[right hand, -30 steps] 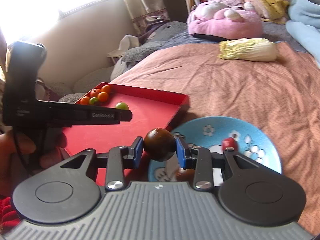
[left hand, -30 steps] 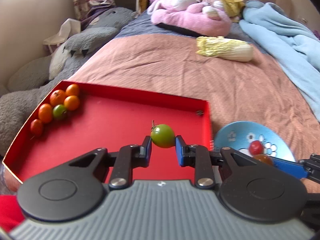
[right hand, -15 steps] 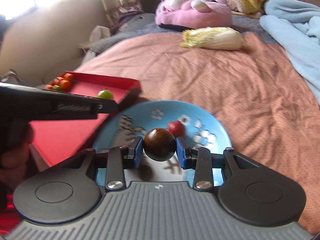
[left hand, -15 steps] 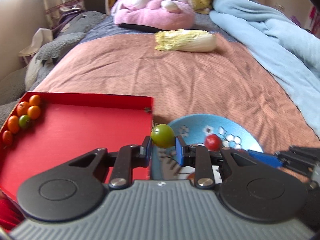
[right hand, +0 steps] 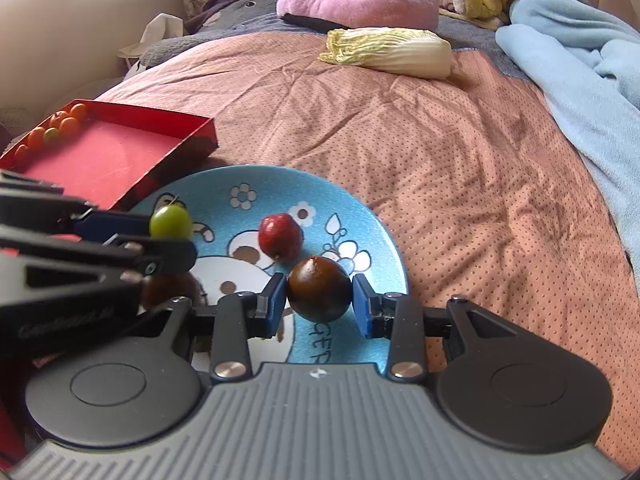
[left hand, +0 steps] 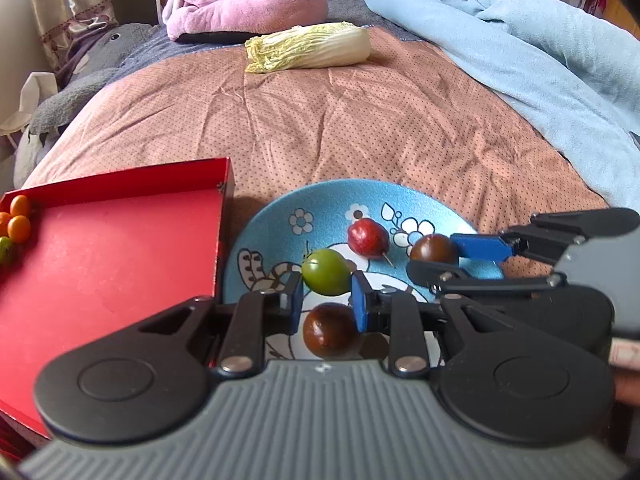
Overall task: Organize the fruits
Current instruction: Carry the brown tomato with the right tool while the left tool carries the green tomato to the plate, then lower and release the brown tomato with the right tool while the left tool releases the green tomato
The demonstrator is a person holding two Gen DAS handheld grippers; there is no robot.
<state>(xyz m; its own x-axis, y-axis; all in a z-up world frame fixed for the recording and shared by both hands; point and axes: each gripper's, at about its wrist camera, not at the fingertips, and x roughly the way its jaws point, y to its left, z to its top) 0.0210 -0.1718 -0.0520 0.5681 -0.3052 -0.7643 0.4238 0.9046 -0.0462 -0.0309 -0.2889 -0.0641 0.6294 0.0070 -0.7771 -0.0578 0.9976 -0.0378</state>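
Over the bed's blue plate (left hand: 420, 204), left jaws pinch a green tomato (left hand: 325, 272), right jaws a dark tomato (right hand: 319, 289).

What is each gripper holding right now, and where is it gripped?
Left gripper: green tomato, pinched across its sides. Right gripper: dark brown tomato, sides between the pads. Both over the blue plate.

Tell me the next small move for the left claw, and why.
Probably lower a little and open. The left claw holds the green tomato over the blue plate, where a red fruit and a dark fruit already lie. The right claw holds another dark fruit alongside.
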